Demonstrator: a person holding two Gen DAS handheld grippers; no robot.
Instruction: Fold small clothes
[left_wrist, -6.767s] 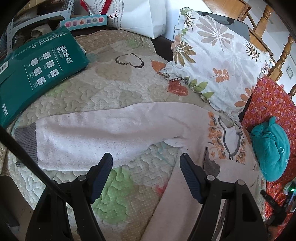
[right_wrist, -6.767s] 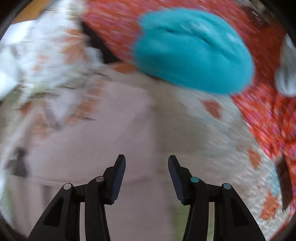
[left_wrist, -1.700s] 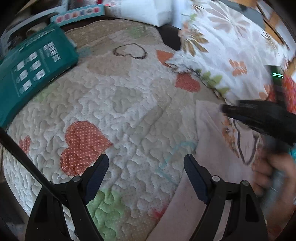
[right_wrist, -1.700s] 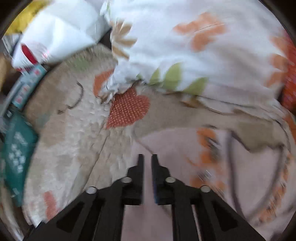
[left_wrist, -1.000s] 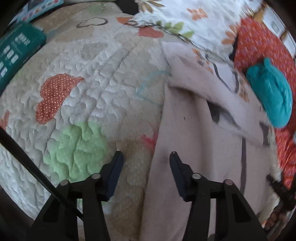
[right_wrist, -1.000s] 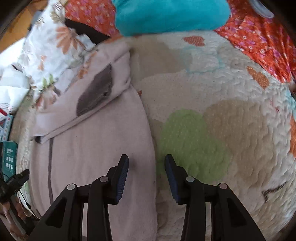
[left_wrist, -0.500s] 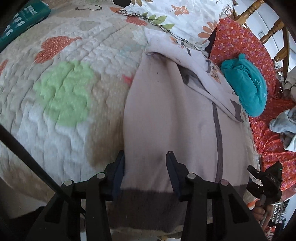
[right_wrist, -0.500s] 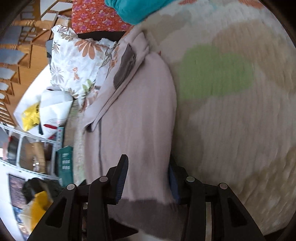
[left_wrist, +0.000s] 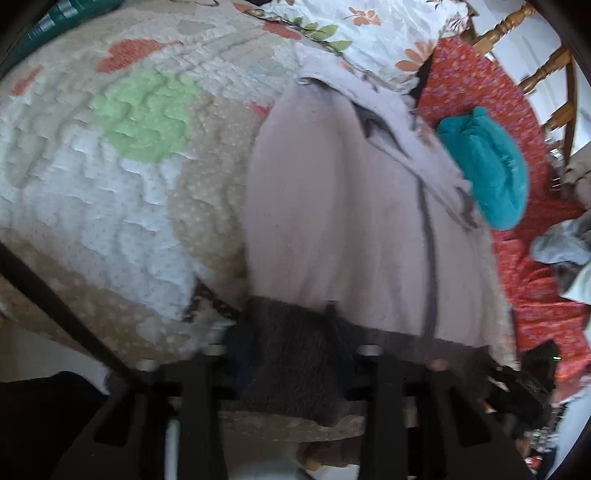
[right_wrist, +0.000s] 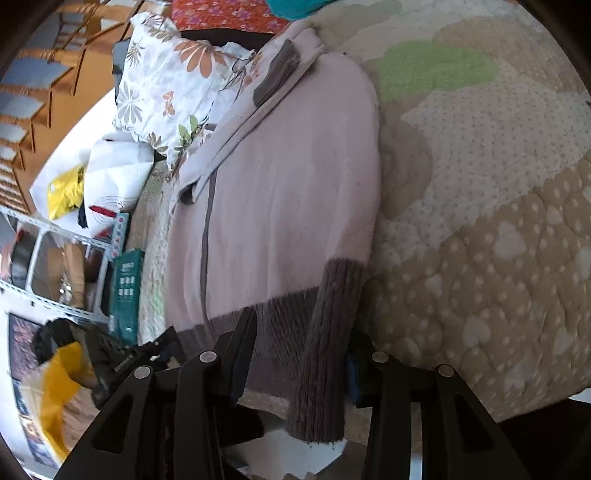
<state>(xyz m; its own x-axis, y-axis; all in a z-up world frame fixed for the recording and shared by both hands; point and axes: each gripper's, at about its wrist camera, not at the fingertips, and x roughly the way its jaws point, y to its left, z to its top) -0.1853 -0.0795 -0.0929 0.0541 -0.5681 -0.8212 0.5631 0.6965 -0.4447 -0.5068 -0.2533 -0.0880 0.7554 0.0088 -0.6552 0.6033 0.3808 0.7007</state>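
A pale pink sweater (left_wrist: 332, 221) with a grey ribbed hem (left_wrist: 291, 373) lies flat on the heart-patterned quilt (left_wrist: 110, 184), its sleeves folded across the chest. My left gripper (left_wrist: 291, 343) is at the hem's left corner. Its jaws are closing, and the grey rib fills the gap between them. In the right wrist view the sweater (right_wrist: 280, 192) runs away from me. My right gripper (right_wrist: 301, 350) straddles the other hem corner (right_wrist: 328, 332), which stands up in a ridge against the right finger. These jaws are closing too, with a gap left beside the left finger.
A teal garment (left_wrist: 484, 166) lies on a red floral cloth (left_wrist: 480, 85) right of the sweater. A floral pillow (right_wrist: 166, 81) sits beyond the collar. A green box (right_wrist: 127, 288), bags and shelving are past the bed's far side. The bed's near edge runs under both grippers.
Both grippers slid down the sweater to its grey hem at the bed's near edge. The left jaws narrowed onto the hem. The right hem corner has bunched up between the fingers.
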